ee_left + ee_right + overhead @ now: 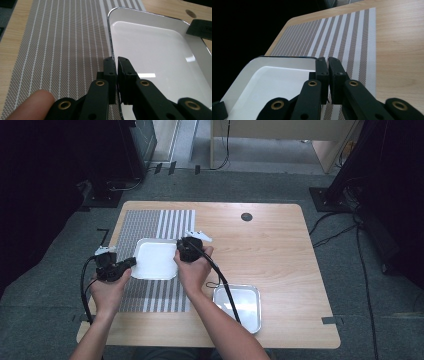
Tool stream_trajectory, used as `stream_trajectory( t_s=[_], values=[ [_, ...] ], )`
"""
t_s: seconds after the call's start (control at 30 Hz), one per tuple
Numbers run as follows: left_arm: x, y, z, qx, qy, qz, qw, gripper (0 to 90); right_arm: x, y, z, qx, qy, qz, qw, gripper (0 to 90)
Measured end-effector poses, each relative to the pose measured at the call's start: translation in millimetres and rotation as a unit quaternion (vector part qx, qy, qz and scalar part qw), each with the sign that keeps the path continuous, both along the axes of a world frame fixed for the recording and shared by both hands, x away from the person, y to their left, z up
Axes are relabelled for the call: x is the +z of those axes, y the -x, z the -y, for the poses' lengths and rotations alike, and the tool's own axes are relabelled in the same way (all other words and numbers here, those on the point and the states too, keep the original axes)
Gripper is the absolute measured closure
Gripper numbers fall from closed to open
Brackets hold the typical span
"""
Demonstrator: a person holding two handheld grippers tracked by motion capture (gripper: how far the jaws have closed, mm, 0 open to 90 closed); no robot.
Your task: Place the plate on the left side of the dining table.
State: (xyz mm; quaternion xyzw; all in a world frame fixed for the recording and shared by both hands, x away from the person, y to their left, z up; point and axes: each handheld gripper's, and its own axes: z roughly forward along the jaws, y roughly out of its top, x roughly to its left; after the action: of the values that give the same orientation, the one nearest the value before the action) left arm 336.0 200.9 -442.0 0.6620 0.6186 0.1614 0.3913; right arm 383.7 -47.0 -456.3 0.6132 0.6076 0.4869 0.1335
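Observation:
A white rectangular tray [155, 257] lies on a grey-and-white striped placemat [150, 222] at the table's left. My left gripper [131, 263] is shut on the tray's left rim. In the left gripper view the thin rim runs between the closed jaws of the left gripper [116, 60], with the tray [155, 50] stretching to the right. My right gripper [179, 254] is shut on the opposite rim. In the right gripper view the right gripper [327, 60] pinches the rim at a corner of the tray [274, 82], with the placemat [342, 32] beyond.
A second, shiny metal tray [247, 307] sits near the table's front right, crossed by the right gripper's cable. A small dark round disc [246, 217] is set in the wooden table [280, 260] at the back. Dark equipment and cables surround the table.

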Motion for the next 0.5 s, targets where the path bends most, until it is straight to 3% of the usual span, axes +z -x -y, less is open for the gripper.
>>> stream_trajectory(
  t_s=[0.23, 0.5],
  values=[
    [-10.9, -13.7, -9.6, 0.024, -0.004, -0.009, 0.9997, 86.7, -10.2, -15.7, -16.4, 0.002, 0.010, -0.002, 1.0000, 88.1],
    [-27.1, -37.3, -16.0, 0.042, -0.010, -0.023, 0.9988, 87.9, -35.0, -38.8, -34.0, 0.005, 0.044, -0.013, 0.9989, 87.8]
  ],
)
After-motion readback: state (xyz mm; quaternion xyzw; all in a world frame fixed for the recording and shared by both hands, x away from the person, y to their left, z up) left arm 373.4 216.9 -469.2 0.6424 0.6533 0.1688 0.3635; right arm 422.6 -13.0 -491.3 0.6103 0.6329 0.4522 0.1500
